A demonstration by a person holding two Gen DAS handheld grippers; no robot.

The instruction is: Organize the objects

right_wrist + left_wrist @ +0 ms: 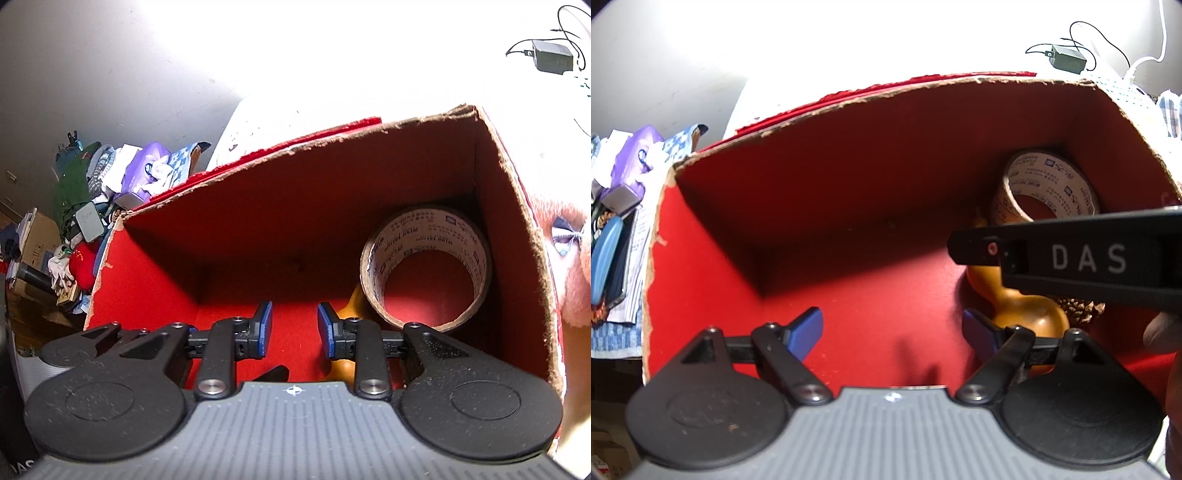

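Left wrist view: left gripper (pixel 892 334) wide, empty, over red box (pixel 849 162); right gripper (pixel 294 326) partly apart, empty; tape roll (pixel 424 266) touches gourd (pixel 1023 299).

Both wrist views look down, close, into the red box (pixel 849 177); both share the tape roll (pixel 424 266).

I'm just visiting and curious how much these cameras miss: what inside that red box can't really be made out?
- Gourd: left wrist view, its middle is behind the right gripper's black body; right wrist view, only slivers show behind the fingers.
- Pinecone: left wrist view, mostly hidden by the same body; unseen in the right wrist view.
- Tape roll: print too small to read.
- Red box: near wall cut off by the left gripper.
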